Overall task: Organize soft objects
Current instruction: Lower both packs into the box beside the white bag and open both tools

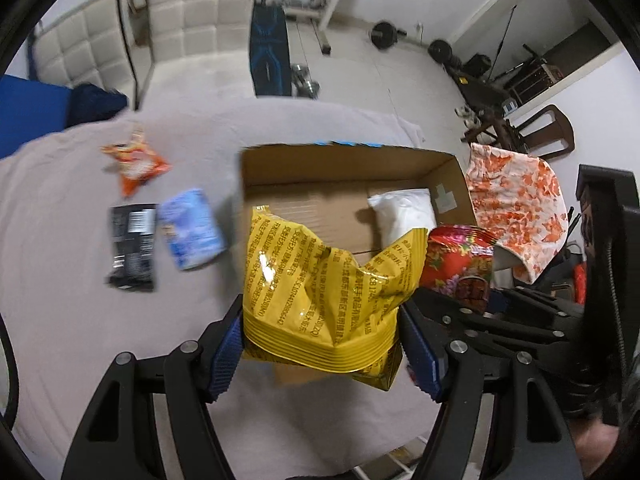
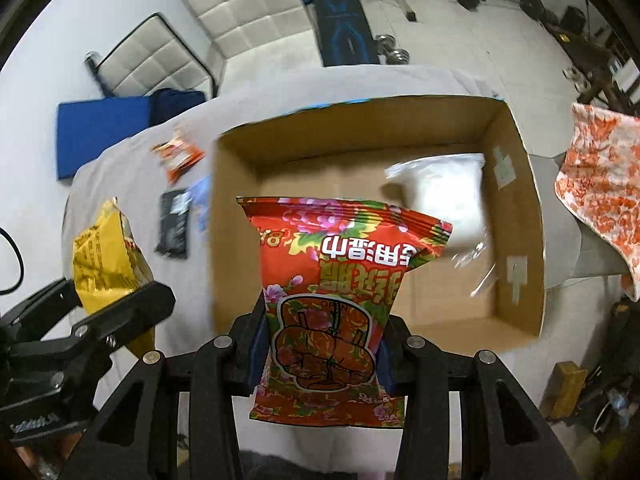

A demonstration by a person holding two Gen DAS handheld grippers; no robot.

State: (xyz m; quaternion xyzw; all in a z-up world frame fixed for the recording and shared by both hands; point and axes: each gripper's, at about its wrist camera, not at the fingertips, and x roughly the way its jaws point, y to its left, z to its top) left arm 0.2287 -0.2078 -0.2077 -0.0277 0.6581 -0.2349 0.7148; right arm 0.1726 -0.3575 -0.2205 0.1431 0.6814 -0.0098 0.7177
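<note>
The cardboard box (image 2: 376,216) is the largest of the things, open at the top, sitting on the grey-covered table (image 1: 80,340). It fills the middle of the right wrist view and the middle of the left wrist view, its long axis running left to right across both. A white bag (image 2: 444,204) lies inside it toward the upper right of its floor.

The yellow bag (image 1: 324,292) stands upright in the lower middle of the left wrist view, its long axis vertical and its crumpled top edge pointing up the frame toward the box. The left tongs (image 1: 320,356) are closed on its sealed lower end, one blue pad on each side. In the right wrist view the same bag shows at the left edge.

The red flowered bag (image 2: 332,308) is also upright, with its print upside down and its top edge up the frame in front of the near wall of the box. The right tongs (image 2: 320,360) are clamped on its lower part, a pad on each side.

Left of the box, three smaller packets lie flat on the table: a light blue packet (image 1: 192,232), a black packet (image 1: 132,246) just beside it, and an orange packet (image 1: 136,164) above them in the frame.
</note>
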